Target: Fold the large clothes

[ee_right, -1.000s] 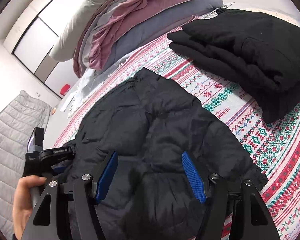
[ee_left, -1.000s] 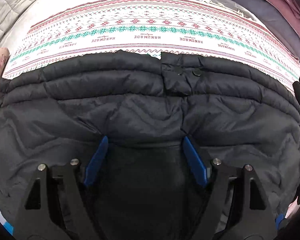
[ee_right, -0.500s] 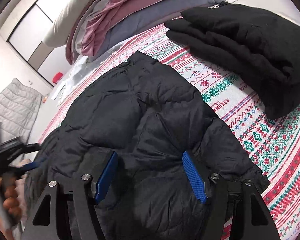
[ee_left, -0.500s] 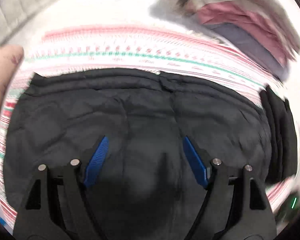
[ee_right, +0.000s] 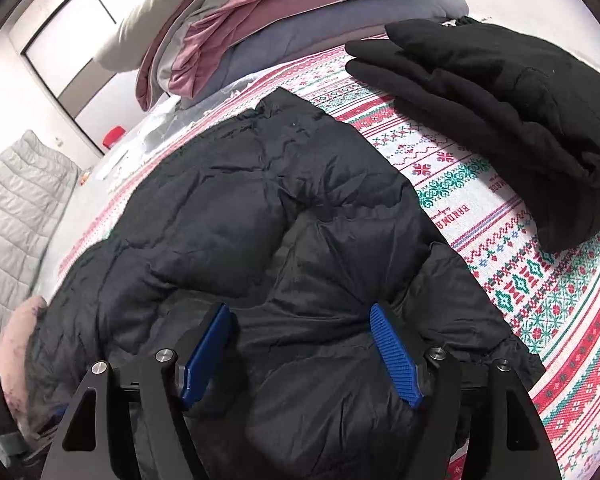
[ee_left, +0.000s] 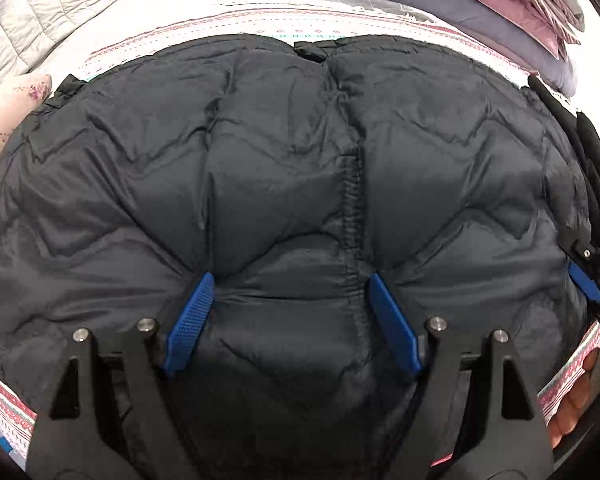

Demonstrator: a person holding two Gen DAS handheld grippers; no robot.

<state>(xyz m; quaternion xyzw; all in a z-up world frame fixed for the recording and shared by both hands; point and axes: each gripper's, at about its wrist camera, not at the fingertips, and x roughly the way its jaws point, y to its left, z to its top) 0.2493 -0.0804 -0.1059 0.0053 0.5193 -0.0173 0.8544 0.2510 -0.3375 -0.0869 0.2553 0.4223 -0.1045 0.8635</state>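
- Fingers of the left gripper [ee_left: 290, 320] are opening and pressing down on the black puffer jacket [ee_left: 300, 168], gripping nothing; those of the right gripper [ee_right: 300, 352] are opening likewise, cloth bulging between them.
- Jacket is lying folded on the patterned bedspread [ee_right: 520, 248], near a folded black garment [ee_right: 500, 100].
- Flattening appears under way; next, each gripper is needing an edge for the following fold.
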